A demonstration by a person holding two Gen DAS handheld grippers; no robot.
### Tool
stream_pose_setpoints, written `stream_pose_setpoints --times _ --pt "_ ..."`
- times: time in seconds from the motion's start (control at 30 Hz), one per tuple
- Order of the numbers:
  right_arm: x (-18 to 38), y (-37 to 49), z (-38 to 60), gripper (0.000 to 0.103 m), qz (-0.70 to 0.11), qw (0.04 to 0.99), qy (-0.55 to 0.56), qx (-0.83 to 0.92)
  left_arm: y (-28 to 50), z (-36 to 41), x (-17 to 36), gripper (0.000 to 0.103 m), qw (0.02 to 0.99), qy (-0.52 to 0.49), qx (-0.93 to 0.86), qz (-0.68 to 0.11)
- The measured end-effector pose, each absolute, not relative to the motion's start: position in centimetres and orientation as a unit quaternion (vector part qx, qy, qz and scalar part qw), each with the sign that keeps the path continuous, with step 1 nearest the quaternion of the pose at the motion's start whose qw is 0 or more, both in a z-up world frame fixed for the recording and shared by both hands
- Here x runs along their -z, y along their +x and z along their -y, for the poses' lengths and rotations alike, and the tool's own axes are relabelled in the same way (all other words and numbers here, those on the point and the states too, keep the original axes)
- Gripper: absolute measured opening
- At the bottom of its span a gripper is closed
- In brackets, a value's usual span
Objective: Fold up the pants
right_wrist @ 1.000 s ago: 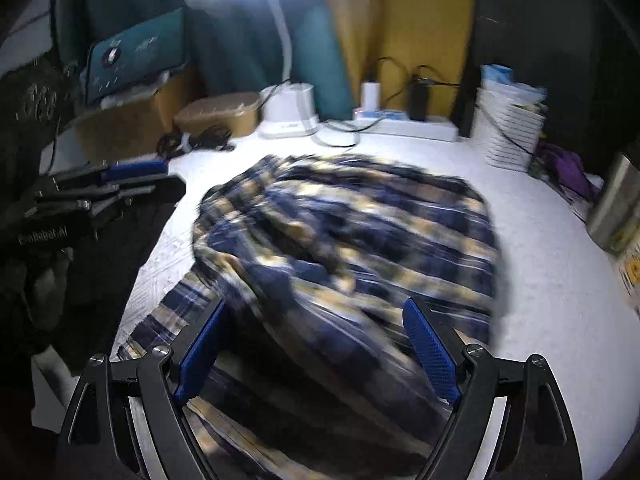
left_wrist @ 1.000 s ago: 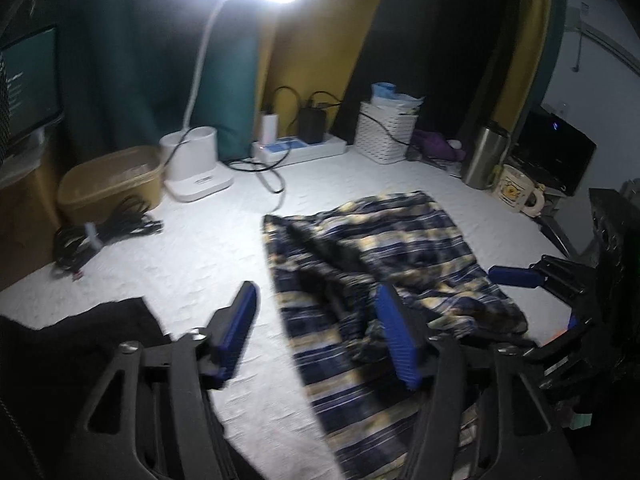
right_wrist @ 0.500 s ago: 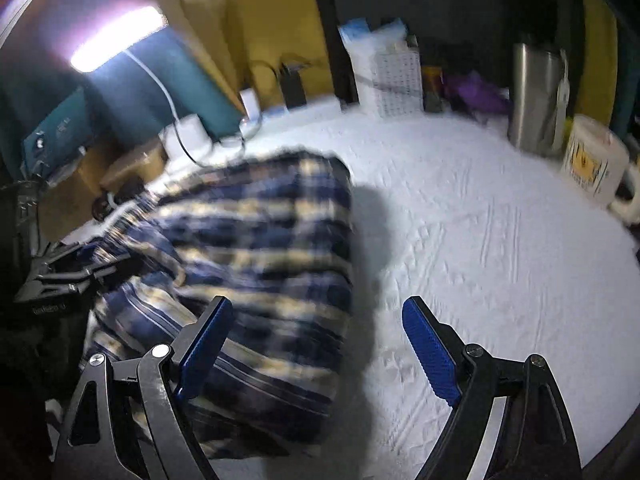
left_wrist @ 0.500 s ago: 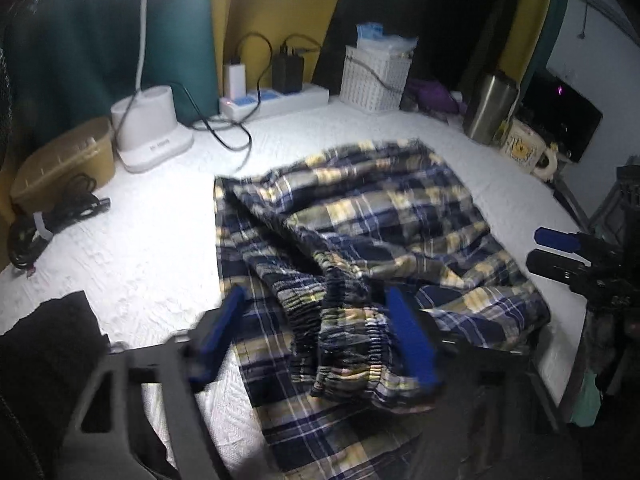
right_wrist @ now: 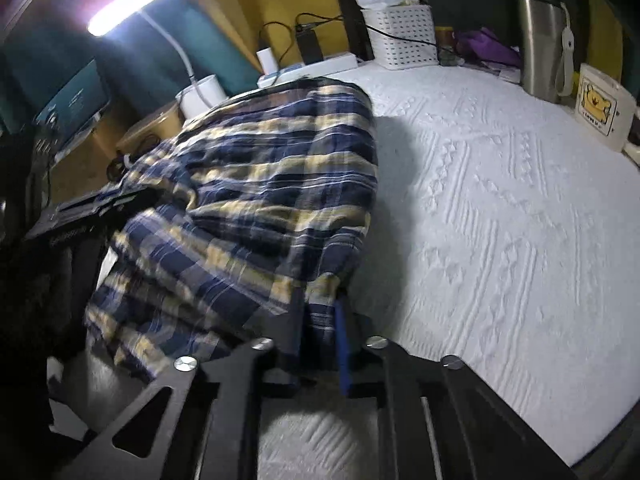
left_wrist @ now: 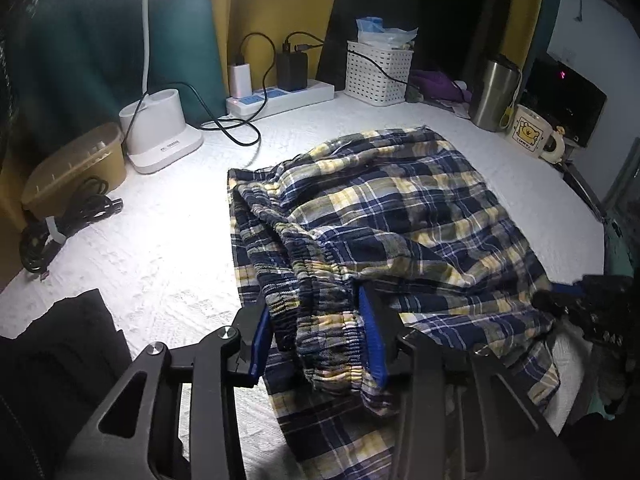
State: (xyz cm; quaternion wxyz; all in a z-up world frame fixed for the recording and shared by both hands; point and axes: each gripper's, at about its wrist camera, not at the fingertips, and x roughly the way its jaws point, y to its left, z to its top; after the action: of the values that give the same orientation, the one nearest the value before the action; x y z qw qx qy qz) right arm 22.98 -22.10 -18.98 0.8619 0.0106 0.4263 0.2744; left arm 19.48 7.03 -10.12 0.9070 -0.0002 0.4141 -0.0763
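Left wrist view: the left hand-held gripper [left_wrist: 318,334] points steeply down at the near edge of the plaid pants [left_wrist: 400,216], which lie rumpled in the middle of the white quilted bench [left_wrist: 160,248]. Its jaws have just been closing and now stand narrow around the bunched elastic waistband [left_wrist: 320,280], with the blue pads [left_wrist: 370,336] against the fabric on both sides. At the right edge, the right hand-held gripper [left_wrist: 560,300] sits at the pants' far corner. Behind the pants stand a white lamp base [left_wrist: 160,136], a power strip [left_wrist: 280,98] with chargers, a white basket [left_wrist: 378,72], a steel tumbler [left_wrist: 494,96] and a bear mug [left_wrist: 528,132]. A tan box [left_wrist: 72,168] and a coiled black cable [left_wrist: 60,224] lie at the left.

Right wrist view: the right hand-held gripper [right_wrist: 320,332] also tilts down, and its jaws have just been closing; they are now pinched tight on a corner of the pants [right_wrist: 260,184], which rise in a blurred drape to the left. Bare white bench [right_wrist: 500,220] spreads to the right. A lit lamp [right_wrist: 132,0] glows in the dim room.
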Motion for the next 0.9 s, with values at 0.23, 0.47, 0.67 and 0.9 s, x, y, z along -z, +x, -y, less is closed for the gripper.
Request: stream_pose_setpoints --times 0.23,0.47,0.67,0.9 --pt "17.9 20.5 22.2 0.009 -0.410 0.877 0.001 -0.249 19.8 -7.3 10.5 0.040 0.909 -0.013 0.069 -0.412" --pt "18.9 19.1 21.9 0.009 -0.407 0.885 -0.017 -0.224 19.9 -7.8 11.0 0.051 0.907 0.001 0.070 -0.415" --pt "19.0 19.3 22.3 0.015 -0.407 0.884 -0.017 -0.232 19.2 -8.9 10.5 0.059 0.904 0.009 0.072 -0.420" --pt "18.8 20.8 25.2 0.087 -0.408 0.889 0.017 -0.208 18.0 -9.7 7.3 0.059 0.917 0.015 0.071 -0.392"
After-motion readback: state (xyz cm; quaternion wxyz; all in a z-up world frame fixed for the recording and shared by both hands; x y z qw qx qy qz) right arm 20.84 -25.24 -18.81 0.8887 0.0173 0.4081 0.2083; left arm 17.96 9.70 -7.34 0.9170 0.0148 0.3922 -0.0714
